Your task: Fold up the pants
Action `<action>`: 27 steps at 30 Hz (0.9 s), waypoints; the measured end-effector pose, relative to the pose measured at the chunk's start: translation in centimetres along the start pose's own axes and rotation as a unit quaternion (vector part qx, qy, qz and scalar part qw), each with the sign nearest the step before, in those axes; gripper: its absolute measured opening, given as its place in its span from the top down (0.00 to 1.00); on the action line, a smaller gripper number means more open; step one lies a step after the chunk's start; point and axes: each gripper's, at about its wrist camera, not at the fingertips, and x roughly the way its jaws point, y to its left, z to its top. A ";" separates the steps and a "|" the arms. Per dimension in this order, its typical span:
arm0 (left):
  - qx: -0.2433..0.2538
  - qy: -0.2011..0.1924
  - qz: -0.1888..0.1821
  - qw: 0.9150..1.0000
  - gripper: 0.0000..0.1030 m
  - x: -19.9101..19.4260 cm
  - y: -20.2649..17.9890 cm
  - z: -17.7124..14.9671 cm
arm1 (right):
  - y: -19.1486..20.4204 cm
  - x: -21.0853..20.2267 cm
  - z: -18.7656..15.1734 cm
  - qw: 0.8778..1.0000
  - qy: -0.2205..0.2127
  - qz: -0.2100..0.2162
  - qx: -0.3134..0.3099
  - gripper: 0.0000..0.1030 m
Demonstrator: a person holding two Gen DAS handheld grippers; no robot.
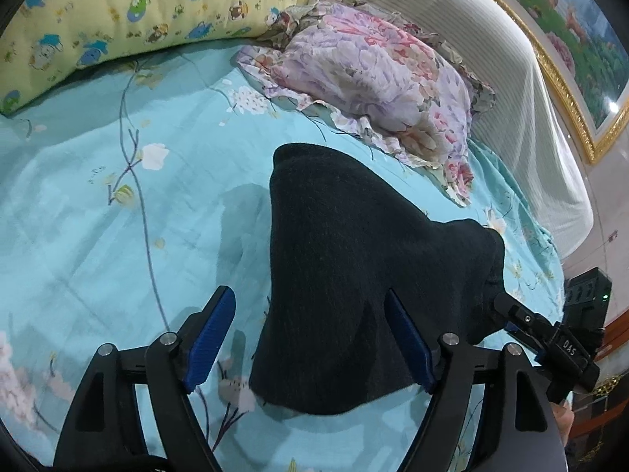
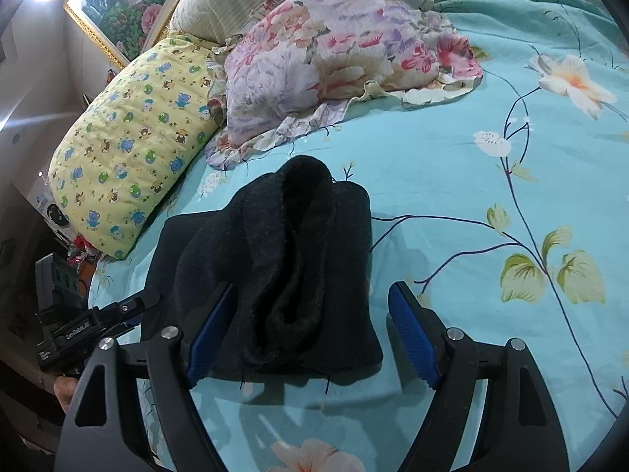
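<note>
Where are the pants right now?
The dark pants lie bunched on the blue floral sheet, just in front of both open grippers, with the floral pillow beyond them.

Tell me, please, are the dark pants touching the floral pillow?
Apart: the right wrist view shows blue sheet between the dark pants and the floral pillow.

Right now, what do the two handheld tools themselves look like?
Both match. The left tool and right tool each have two black plastic fingers on angled linkage arms joined by silver pivot pins, and each finger carries a ribbed blue pad. Seen from the other side, each body is a black block with small white lettering. No cables or sleeves show.
</note>
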 end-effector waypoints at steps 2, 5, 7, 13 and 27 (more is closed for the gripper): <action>0.005 -0.005 0.008 1.000 0.23 -0.5 -0.2 -0.4 | 0.2 -0.4 -0.2 1.000 -0.002 -0.003 -0.004 0.22; 0.014 -0.011 0.015 1.000 0.23 -1.1 -0.6 -1.0 | 0.4 -0.9 -0.7 1.000 -0.005 -0.007 -0.010 0.20; 0.023 -0.013 0.018 0.999 0.23 -1.5 -0.9 -1.4 | 0.6 -1.2 -0.9 1.000 -0.007 -0.010 -0.014 0.18; 0.034 -0.020 0.022 0.999 0.23 -2.7 -1.3 -2.9 | 1.3 -2.1 -1.7 0.999 -0.014 -0.021 -0.031 0.17; 0.081 -0.027 0.044 0.995 0.21 -4.2 -3.2 -6.1 | 5.1 -4.1 -4.9 0.987 -0.049 -0.035 -0.146 0.13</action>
